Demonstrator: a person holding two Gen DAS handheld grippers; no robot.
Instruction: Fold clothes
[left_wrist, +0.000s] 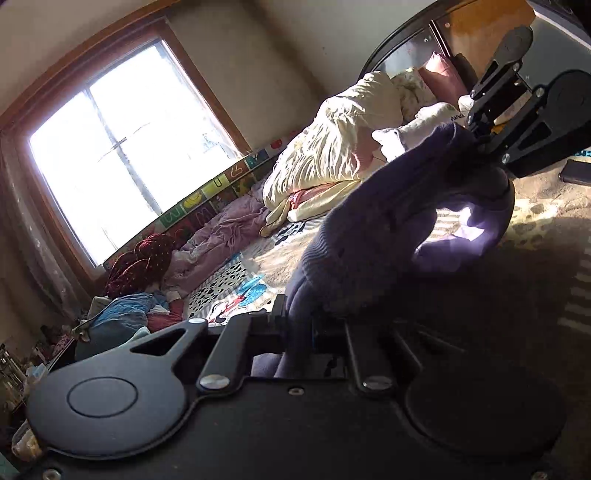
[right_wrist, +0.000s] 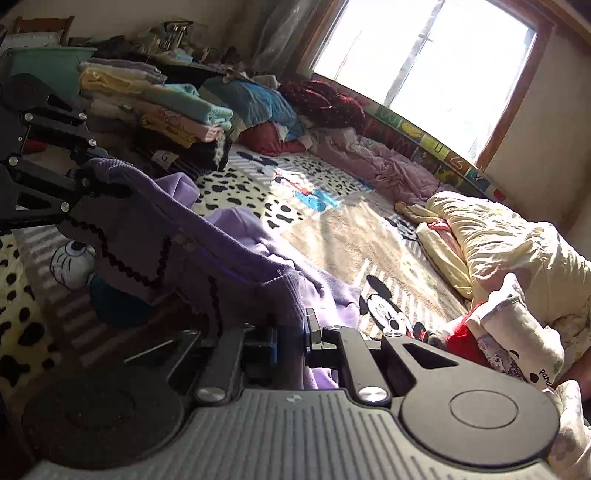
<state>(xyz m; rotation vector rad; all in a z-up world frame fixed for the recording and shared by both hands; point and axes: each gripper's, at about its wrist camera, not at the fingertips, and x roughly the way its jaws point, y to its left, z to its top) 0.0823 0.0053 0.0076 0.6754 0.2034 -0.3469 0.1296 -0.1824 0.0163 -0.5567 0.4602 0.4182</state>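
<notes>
A purple knit garment (left_wrist: 388, 229) hangs stretched between my two grippers above the bed. My left gripper (left_wrist: 299, 325) is shut on one ribbed edge of it. My right gripper (right_wrist: 291, 328) is shut on the other ribbed edge (right_wrist: 280, 291). The garment (right_wrist: 155, 229) has dark zigzag trim, and its lower part sags onto the bed. Each gripper shows in the other's view: the right one at the upper right (left_wrist: 484, 136), the left one at the left edge (right_wrist: 79, 184), both clamped on the cloth.
The bed has a cartoon-print blanket (right_wrist: 332, 229). A cream duvet (left_wrist: 332, 147) and pink bedding (left_wrist: 229, 229) lie along the window side. A stack of folded clothes (right_wrist: 159, 107) stands at one end. A red and white bundle (right_wrist: 509, 332) lies close to my right gripper.
</notes>
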